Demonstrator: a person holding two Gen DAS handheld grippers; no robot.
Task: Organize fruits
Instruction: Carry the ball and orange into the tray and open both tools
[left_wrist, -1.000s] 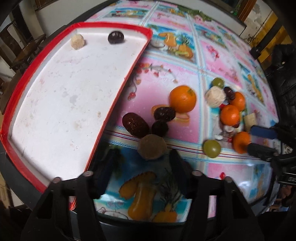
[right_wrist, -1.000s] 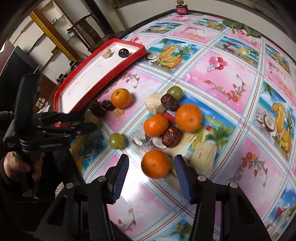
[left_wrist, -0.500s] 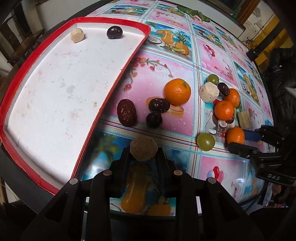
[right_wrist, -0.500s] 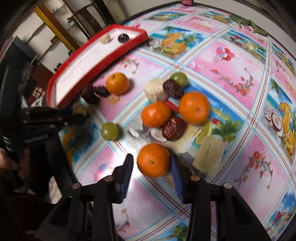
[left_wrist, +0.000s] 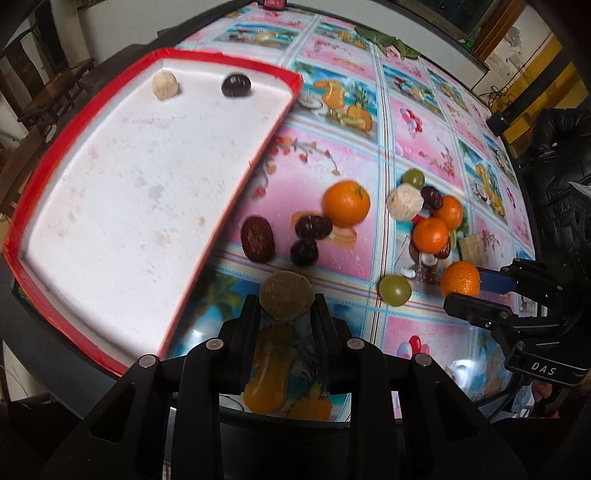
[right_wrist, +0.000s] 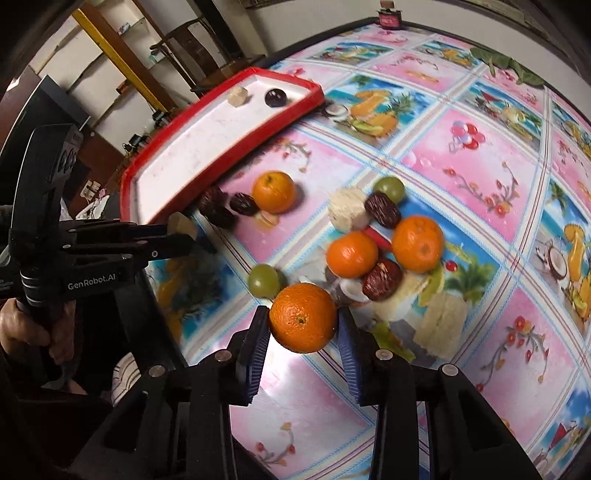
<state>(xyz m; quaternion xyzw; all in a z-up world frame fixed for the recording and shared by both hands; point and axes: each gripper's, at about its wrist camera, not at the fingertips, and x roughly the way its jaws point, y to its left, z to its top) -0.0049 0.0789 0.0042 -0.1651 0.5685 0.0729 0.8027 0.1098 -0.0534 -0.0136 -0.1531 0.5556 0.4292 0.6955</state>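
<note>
My left gripper (left_wrist: 286, 306) is shut on a round brown fruit (left_wrist: 287, 300) and holds it above the table beside the red-rimmed white tray (left_wrist: 110, 206). My right gripper (right_wrist: 303, 325) is shut on an orange (right_wrist: 303, 317), lifted off the cloth; it also shows in the left wrist view (left_wrist: 461, 283). The tray holds a pale lump (left_wrist: 165, 85) and a dark round fruit (left_wrist: 236, 85) at its far end. On the table lie oranges (right_wrist: 274, 191), dates (left_wrist: 257, 239), green grapes (right_wrist: 263, 279) and pale chunks (right_wrist: 347, 212).
A fruit-print tablecloth (right_wrist: 461, 155) covers the table. The other hand-held gripper (right_wrist: 110, 247) shows at the left of the right wrist view. Wooden chairs (right_wrist: 207, 44) stand beyond the tray. The table's near edge (left_wrist: 295, 417) lies under my left gripper.
Both grippers closed: the left on the brown fruit, the right on the orange. Both fruits are now lifted off the cloth.
</note>
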